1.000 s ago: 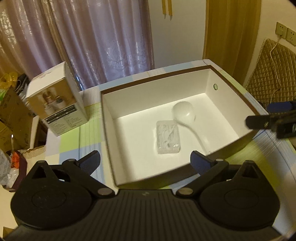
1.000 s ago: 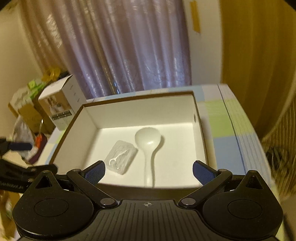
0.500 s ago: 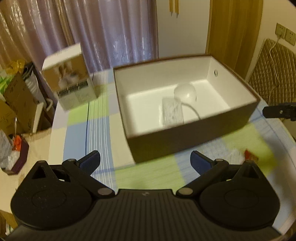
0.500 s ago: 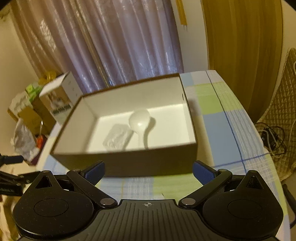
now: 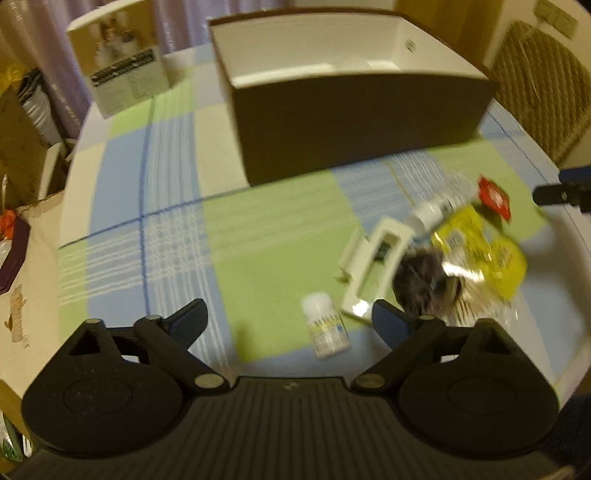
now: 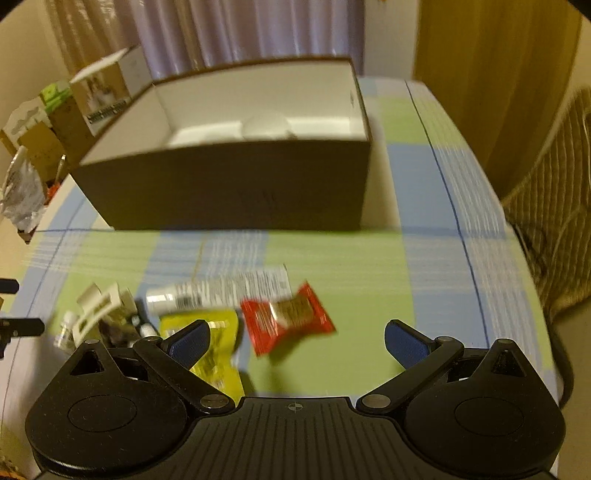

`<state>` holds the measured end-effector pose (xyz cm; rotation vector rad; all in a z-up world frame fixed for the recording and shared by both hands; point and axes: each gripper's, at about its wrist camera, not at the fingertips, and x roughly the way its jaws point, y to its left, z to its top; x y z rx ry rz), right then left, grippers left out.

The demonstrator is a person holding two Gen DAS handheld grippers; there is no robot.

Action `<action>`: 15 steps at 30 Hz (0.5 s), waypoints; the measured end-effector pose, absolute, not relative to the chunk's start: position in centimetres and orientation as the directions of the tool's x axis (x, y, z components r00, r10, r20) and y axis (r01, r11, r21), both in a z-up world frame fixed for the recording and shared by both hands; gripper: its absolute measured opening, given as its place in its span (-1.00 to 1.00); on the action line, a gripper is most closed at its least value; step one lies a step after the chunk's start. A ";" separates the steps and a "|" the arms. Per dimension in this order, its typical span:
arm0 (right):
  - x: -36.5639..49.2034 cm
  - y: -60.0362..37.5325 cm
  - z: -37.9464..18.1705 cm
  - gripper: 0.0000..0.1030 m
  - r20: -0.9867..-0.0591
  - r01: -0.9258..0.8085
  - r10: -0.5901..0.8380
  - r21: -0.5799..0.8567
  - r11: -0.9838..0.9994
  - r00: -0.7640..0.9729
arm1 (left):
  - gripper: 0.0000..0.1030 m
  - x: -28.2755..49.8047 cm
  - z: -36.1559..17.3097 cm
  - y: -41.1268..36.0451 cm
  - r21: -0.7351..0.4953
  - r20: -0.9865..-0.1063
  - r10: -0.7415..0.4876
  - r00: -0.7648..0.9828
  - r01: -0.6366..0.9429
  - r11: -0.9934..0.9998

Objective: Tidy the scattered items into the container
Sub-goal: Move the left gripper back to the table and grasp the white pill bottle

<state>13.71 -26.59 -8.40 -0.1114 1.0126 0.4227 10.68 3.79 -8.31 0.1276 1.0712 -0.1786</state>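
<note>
Probably light and crinkly, the red packet (image 6: 290, 319) lies just ahead of the empty, spread-fingered right gripper (image 6: 297, 338), short of the box (image 6: 229, 195), best pinched across its middle.

1. A checked cloth (image 5: 258, 236) of green, blue and white squares covers the surface
2. A white carton (image 5: 122, 70) with a printed picture and a dark label band stands upright near the far left corner of the surface; in the right wrist view its top flap (image 6: 99, 68) stands open
3. Pale purple curtains (image 6: 240, 33) hang behind the far edge
4. A tan curtain (image 6: 495, 74) hangs past the far right corner
5. A quilted chair back (image 5: 539, 96) stands off the right edge
6. Cardboard boxes (image 6: 40, 136) and crumpled plastic bags (image 6: 18, 192) are piled off the left edge
</note>
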 end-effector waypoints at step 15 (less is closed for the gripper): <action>12.5 -29.0 -10.1 1.00 -0.867 -0.321 0.277 0.146 0.936 0.414 | -0.11 11.5 -11.9 3.2 -0.028 -0.899 -0.137 0.417 0.256 0.966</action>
